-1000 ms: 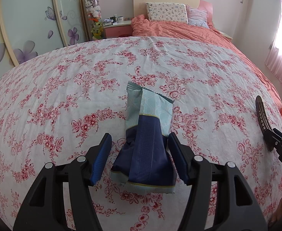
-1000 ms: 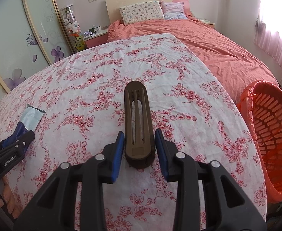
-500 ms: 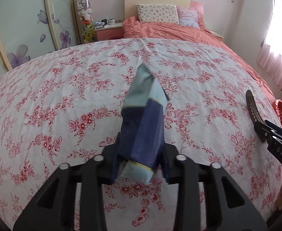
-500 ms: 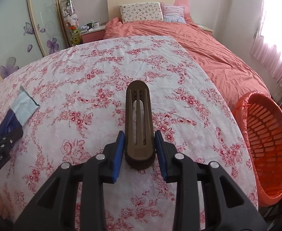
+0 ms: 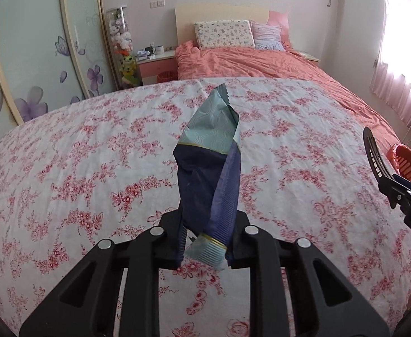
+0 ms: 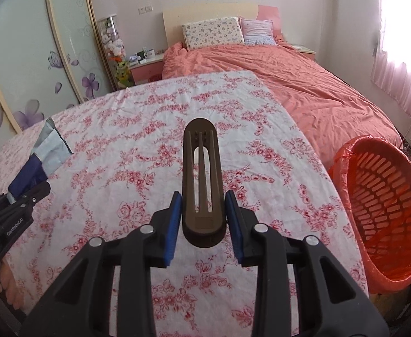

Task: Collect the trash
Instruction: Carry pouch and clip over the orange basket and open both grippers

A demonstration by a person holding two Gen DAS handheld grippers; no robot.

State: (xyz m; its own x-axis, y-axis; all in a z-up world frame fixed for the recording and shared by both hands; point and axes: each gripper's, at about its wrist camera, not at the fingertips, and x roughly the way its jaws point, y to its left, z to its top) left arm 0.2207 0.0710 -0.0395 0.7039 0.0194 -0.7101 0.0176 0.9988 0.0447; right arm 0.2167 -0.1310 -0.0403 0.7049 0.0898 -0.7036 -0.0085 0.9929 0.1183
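Lifted off the floral table [image 5: 65,168], the wrapper [image 5: 209,174] sits pinched in the left gripper [image 5: 205,241]; the right gripper [image 6: 202,219] clamps a brown holder [image 6: 201,179] near the orange basket [image 6: 387,210].

My left gripper [image 5: 205,241]: two matte black fingers [image 5: 171,241] with triangular cut-outs, each carrying two round silver screw heads; ribbed inner faces. My right gripper [image 6: 204,224]: the same black frame and silver screws, with ribbed blue pads [image 6: 174,227] lining the fingers. Seen from the right wrist at 9 o'clock, the left unit's black body bears white lettering — "GenRobot.AI" — and bare skin shows below it at 8 o'clock.
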